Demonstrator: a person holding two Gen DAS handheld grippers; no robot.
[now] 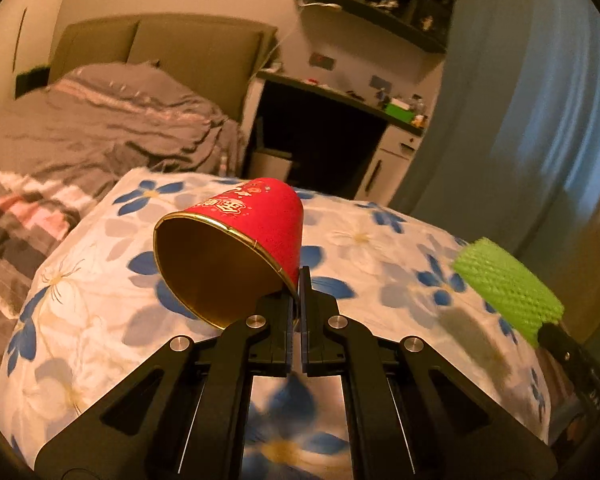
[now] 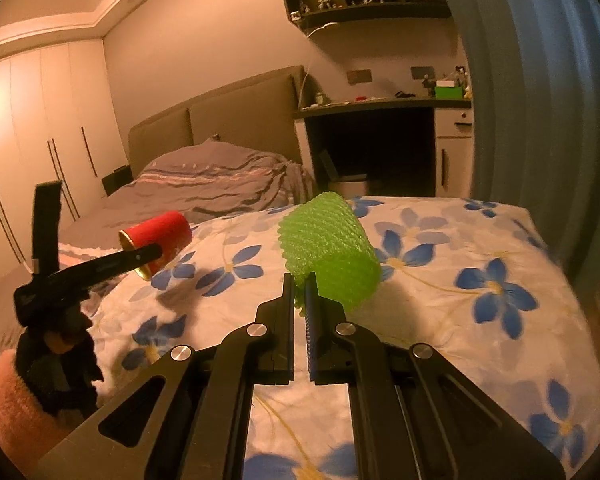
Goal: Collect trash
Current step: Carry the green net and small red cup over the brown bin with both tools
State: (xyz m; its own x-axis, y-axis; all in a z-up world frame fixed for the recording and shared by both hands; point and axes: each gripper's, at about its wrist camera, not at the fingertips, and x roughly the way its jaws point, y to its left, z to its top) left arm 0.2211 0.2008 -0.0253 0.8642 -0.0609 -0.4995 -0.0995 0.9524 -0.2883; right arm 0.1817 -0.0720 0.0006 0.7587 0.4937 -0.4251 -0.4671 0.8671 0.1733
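A: Both hands loaded here. Your left tongs are pinching the red cup by its rim, one finger inside the gold lining and one outside, so it hangs on its side, mouth toward the camera, above the floral bedding.

B: A rim pinch makes sense: the wall is thin there and the body is too wide to span. And your right tongs are pressed onto the edge of the green foam sleeve, also lifted off the bedding.

A: It's soft mesh, so biting the edge is probably the only hold that won't just squash it.

B: Any writing?

A: Gold characters and a small printed pattern on the cup's red side, too smeared to read. Nothing on the sleeve.

B: A white bin sits by the desk beyond the bed, likely where you're headed.
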